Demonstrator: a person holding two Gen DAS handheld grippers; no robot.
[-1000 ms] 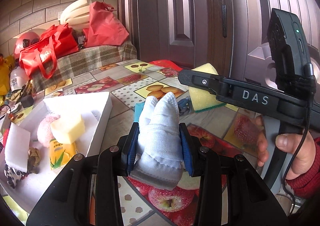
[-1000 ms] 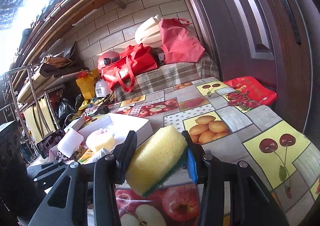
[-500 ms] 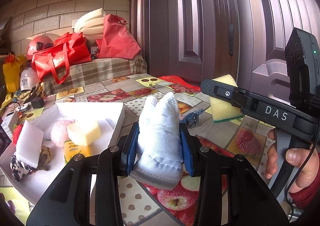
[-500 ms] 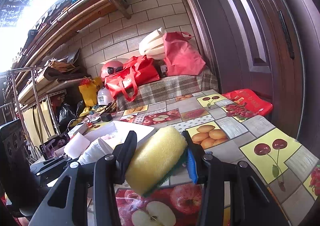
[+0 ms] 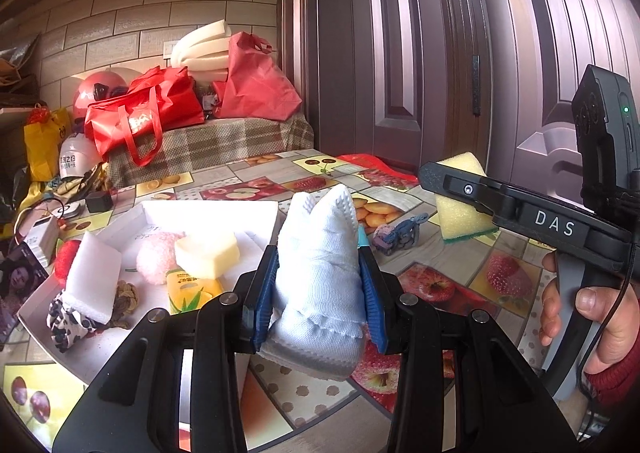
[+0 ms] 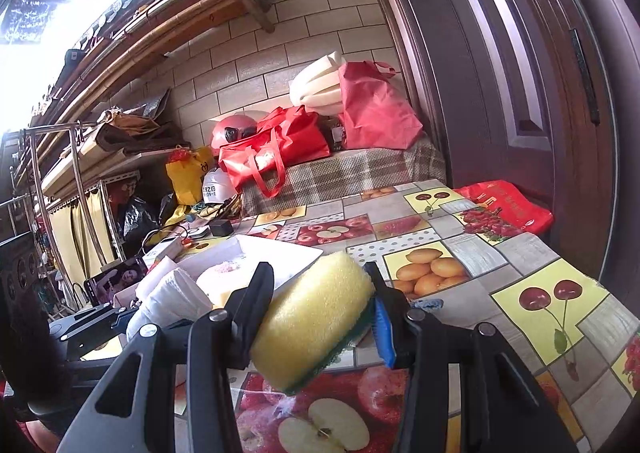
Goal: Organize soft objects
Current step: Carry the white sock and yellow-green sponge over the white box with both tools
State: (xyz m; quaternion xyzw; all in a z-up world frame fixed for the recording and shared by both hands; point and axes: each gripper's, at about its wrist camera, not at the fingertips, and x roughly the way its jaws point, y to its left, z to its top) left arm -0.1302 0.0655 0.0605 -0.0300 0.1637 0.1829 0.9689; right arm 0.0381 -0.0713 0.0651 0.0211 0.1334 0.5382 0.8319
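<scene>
The left claw pinches a white sock upright between its pads, above the desk just right of the white tray. The right claw squeezes a yellow sponge over the desk's near part; bare desk stretches right and far toward the door.

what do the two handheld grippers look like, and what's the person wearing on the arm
Both grippers are black plastic with angular cut-out frames, silver screws and blue finger pads. The right gripper carries white "DAS" lettering, a black box with a green light on top, a grey handle and a thin black cable. The hand on it comes out of a dark red knitted sleeve.
</scene>
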